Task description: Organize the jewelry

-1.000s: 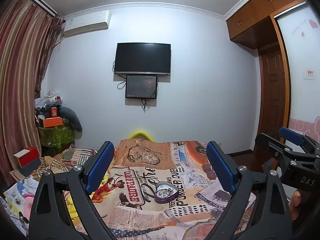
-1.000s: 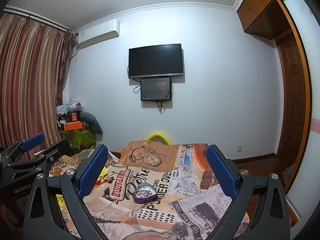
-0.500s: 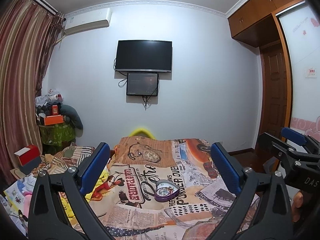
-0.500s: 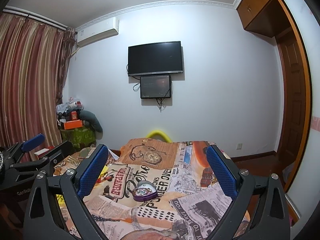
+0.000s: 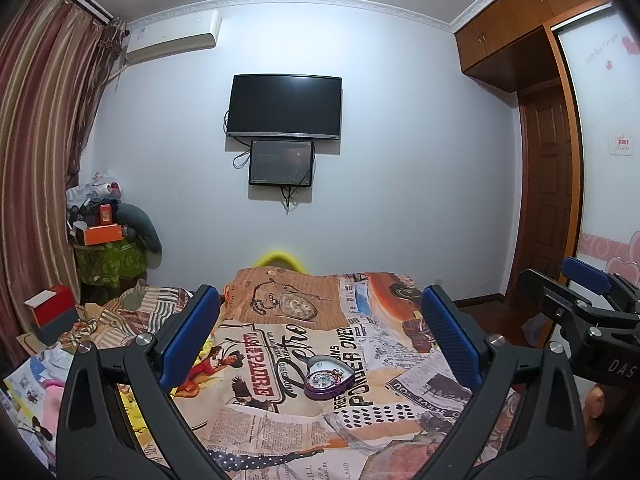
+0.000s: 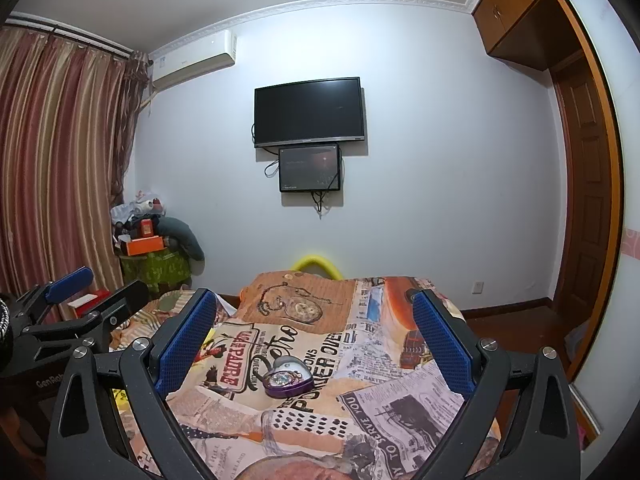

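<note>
The left gripper (image 5: 318, 330) stands slightly wider than a second ago, its blue pads (image 5: 188, 336) further apart, nothing between them.

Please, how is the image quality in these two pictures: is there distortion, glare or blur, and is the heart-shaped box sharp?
Left wrist view: strong fisheye bending at the curtain and wardrobe, dark corners, light glare on the TV top; the heart box is fairly sharp. Right wrist view: same bending, even dim room light, no motion blur; the box contents are too small to read.
</note>
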{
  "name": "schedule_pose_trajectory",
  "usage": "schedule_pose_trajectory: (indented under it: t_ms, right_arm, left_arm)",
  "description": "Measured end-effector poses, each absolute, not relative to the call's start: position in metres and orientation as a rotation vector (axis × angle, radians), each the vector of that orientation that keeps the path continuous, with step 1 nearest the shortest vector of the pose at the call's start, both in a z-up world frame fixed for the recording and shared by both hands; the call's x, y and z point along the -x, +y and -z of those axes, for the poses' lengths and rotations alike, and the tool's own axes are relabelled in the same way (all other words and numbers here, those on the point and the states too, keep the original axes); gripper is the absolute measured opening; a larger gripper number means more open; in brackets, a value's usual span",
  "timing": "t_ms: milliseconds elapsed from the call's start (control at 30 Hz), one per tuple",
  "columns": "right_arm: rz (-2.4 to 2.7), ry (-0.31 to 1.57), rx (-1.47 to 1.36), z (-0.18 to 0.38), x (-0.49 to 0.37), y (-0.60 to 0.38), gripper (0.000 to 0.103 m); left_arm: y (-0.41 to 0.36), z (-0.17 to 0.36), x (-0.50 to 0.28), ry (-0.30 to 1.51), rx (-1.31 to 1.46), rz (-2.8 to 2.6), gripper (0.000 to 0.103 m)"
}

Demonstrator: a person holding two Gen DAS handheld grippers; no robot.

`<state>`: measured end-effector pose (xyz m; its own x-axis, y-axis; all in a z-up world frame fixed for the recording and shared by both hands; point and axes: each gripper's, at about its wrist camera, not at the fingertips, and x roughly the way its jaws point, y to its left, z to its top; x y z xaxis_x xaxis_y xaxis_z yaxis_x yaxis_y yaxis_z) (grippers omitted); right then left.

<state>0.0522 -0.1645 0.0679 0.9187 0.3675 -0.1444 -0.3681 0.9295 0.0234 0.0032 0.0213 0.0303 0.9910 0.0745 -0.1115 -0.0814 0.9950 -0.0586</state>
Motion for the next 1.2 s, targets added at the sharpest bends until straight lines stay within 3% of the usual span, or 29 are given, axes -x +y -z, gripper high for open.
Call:
schedule_pose_trajectory:
  t_ms: [1200]
  right_arm:
    - [-0.388, 0.189, 0.016, -0.061, -0.065, -0.16, 0.098]
  left_arm:
    - [0.034, -0.011, -0.025, 0.192, 0.112, -0.011, 0.101]
